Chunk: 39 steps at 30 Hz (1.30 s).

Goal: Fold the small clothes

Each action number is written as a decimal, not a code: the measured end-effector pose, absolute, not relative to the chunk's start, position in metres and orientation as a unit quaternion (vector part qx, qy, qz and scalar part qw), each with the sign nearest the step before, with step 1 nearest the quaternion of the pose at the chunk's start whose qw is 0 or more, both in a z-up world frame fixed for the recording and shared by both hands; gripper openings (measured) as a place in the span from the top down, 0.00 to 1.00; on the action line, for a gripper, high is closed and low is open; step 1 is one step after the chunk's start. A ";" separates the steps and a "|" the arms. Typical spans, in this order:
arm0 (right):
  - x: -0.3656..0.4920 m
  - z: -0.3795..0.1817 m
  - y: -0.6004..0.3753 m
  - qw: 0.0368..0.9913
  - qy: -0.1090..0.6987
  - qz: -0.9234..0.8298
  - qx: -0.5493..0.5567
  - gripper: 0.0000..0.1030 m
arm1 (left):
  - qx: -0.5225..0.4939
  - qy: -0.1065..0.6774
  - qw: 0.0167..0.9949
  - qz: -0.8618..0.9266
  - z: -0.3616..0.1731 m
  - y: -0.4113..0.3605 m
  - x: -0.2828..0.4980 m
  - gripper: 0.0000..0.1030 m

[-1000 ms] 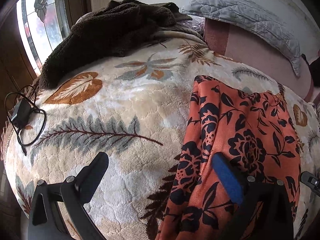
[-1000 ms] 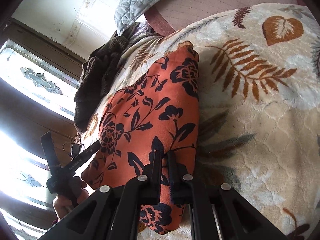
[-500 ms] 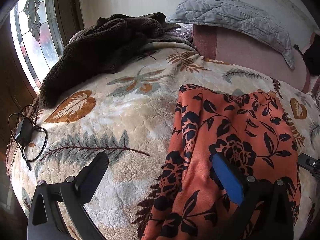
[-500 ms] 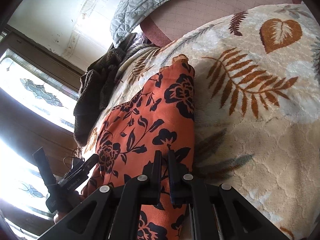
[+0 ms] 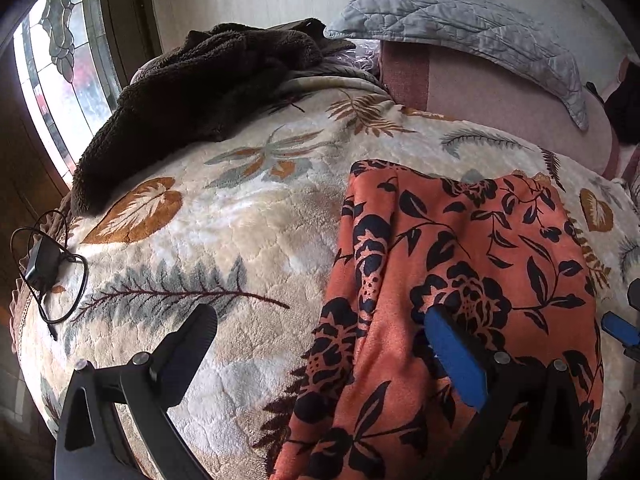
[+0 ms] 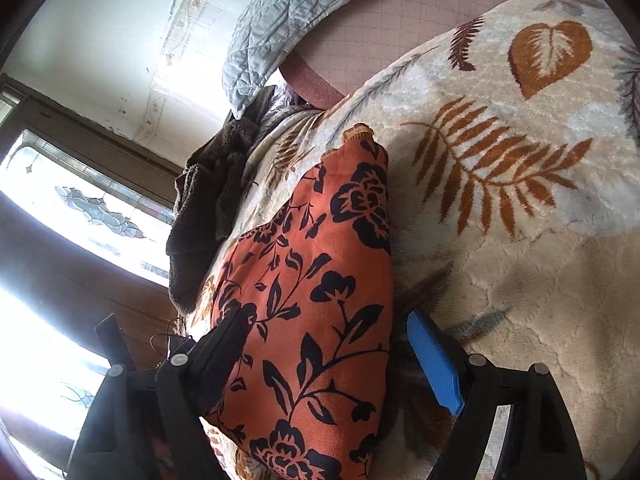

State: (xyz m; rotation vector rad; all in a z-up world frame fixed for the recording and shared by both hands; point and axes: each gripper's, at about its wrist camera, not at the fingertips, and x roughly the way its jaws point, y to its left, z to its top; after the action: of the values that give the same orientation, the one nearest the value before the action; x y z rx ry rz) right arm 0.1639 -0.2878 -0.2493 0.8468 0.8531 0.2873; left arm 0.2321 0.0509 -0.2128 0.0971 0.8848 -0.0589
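Right gripper (image 6: pixel 324 350): jaws opening, spread wide, the orange floral garment (image 6: pixel 316 300) between them, pads off the cloth.
Left gripper (image 5: pixel 320 344): released, jaws wide; its blue-padded finger (image 5: pixel 454 360) is over the garment's near part, contact unclear.
Garment: lies flat on the cream plush leaf-patterned blanket (image 5: pixel 224 232).
Left edge: black coiled cable with adapter (image 5: pixel 42 264).
Far: dark brown fleece throw (image 5: pixel 208 92); grey quilted pillow (image 5: pixel 460 28) against the wall.
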 end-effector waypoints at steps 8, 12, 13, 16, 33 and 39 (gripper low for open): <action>0.160 -0.238 -0.295 0.831 0.364 0.141 0.396 0.18 | 0.024 0.439 0.898 -0.032 -0.212 0.054 0.237 0.00; 0.160 -0.234 -0.285 0.840 0.365 0.147 0.374 0.29 | 0.001 0.436 0.900 -0.032 -0.204 0.066 0.238 0.00; 0.160 -0.234 -0.284 0.840 0.366 0.145 0.373 0.31 | -0.006 0.431 0.902 -0.029 -0.200 0.071 0.238 0.00; 0.155 -0.229 -0.283 0.855 0.347 0.139 0.360 0.37 | -0.042 0.425 0.904 -0.029 -0.193 0.089 0.238 0.00; 0.161 -0.237 -0.271 0.848 0.368 0.148 0.351 0.39 | -0.060 0.522 0.844 -0.105 -0.228 0.075 0.247 0.00; 0.164 -0.251 -0.291 0.828 0.387 0.119 0.388 0.35 | -0.013 0.507 0.855 -0.108 -0.223 0.051 0.238 0.00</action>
State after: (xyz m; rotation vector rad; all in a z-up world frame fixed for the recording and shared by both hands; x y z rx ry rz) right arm 0.1641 -0.2909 -0.2511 0.8230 0.8206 0.2527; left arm 0.2381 0.0514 -0.2226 -0.0280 1.0650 -0.2272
